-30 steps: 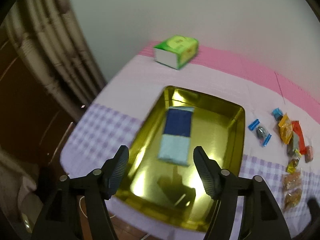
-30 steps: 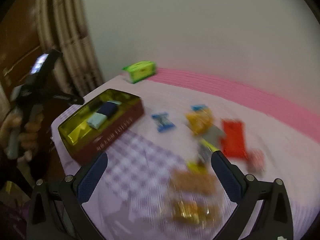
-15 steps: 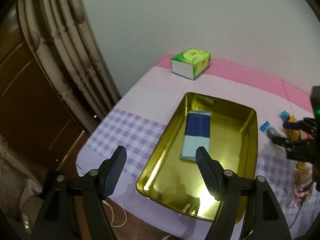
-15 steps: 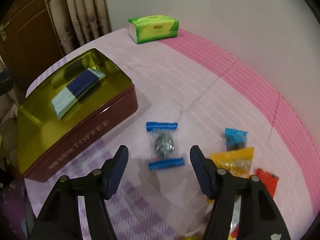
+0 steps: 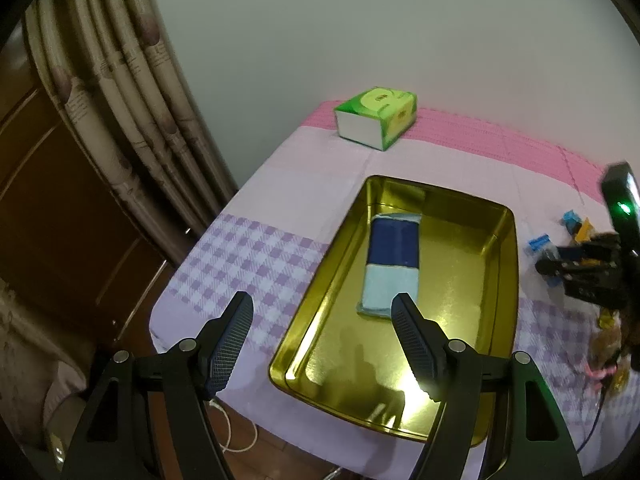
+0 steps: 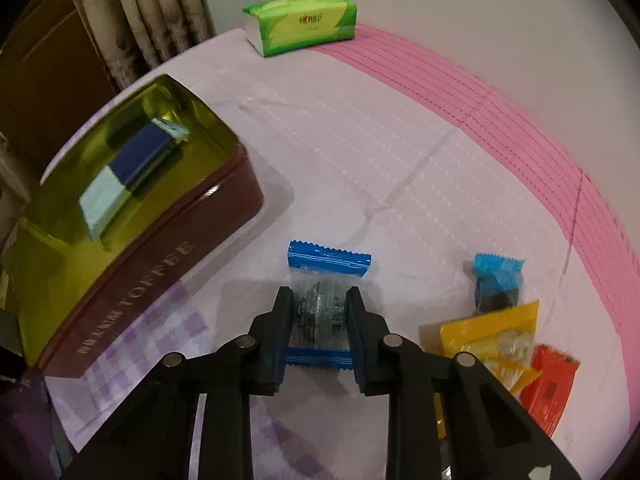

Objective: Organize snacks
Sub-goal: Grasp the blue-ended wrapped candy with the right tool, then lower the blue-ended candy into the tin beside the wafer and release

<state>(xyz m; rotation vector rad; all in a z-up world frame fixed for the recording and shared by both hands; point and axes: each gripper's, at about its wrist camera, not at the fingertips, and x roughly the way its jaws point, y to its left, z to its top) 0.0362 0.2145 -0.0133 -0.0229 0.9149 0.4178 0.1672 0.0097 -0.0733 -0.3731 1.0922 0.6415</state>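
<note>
My right gripper (image 6: 319, 300) is shut on a clear snack packet with blue ends (image 6: 322, 308) that lies on the cloth. To its left stands the open toffee tin (image 6: 160, 280), gold inside, with a navy and pale blue packet (image 6: 128, 172) in it. In the left wrist view my left gripper (image 5: 322, 308) hangs open above the tin's near left rim (image 5: 296, 332), with nothing between its fingers. The same packet (image 5: 394, 264) lies on the tin's floor. The right gripper (image 5: 580, 268) shows at the right edge of that view, down on the snacks.
A green tissue pack (image 6: 302, 24) sits at the back near the wall. More snacks lie right of the tin: a blue packet (image 6: 498, 276), a yellow one (image 6: 492, 332) and a red one (image 6: 552, 388). Curtains (image 5: 120, 112) hang at the left; the table edge (image 5: 160, 332) is close below.
My right gripper came down over the blue-ended packet and its jaws closed on it. The left gripper stayed over the tin, its view steadier.
</note>
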